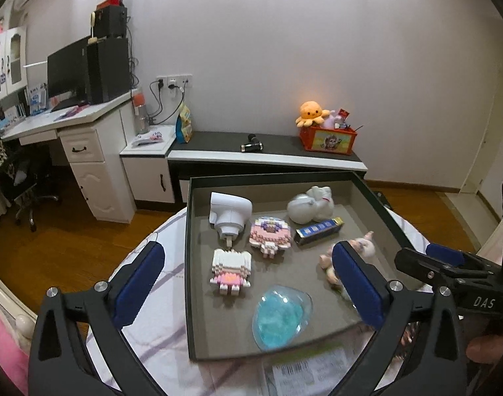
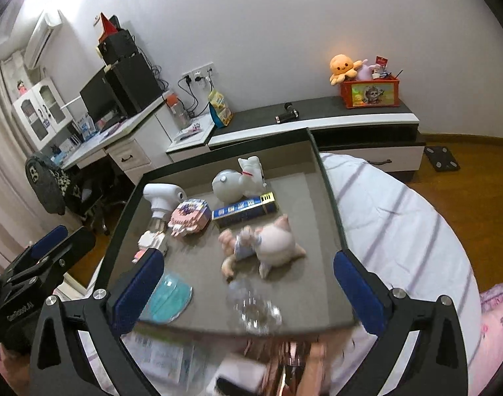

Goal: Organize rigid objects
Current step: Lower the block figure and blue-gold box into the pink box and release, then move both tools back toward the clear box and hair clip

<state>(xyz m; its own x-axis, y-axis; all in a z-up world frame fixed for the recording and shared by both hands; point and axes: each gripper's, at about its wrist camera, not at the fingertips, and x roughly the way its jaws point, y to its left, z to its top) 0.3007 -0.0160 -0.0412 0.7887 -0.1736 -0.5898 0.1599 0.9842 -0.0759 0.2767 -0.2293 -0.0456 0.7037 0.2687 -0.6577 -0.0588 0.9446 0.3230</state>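
Both claws stand wide with nothing between their pads. The left gripper (image 1: 248, 283) hangs over the near-left part of the dark tray (image 1: 189, 231), and the right gripper (image 2: 248, 283) over its near-right part, so each frames its own half of the load. The tray rests on a round table under a striped cloth (image 2: 399, 217), which keeps every piece in one shallow, walled place and in reach of either claw. Just ahead of the left claw, between its fingers, lie a blue translucent shell (image 1: 281, 316) and, a little further, a white and pink block figure (image 1: 231, 269); beyond that sit a white plug adapter (image 1: 230, 213) and a second pink block figure (image 1: 269, 236). Ahead of the right claw a pale pig figurine (image 2: 267, 241) lies on its side, with a clear glass piece (image 2: 254, 310) nearer, blurred. Past the pig lie a blue box (image 2: 244, 209) and a white animal figurine (image 2: 241, 178). The pieces lie mostly apart, which, I judge, leaves room for a finger on either side of each.
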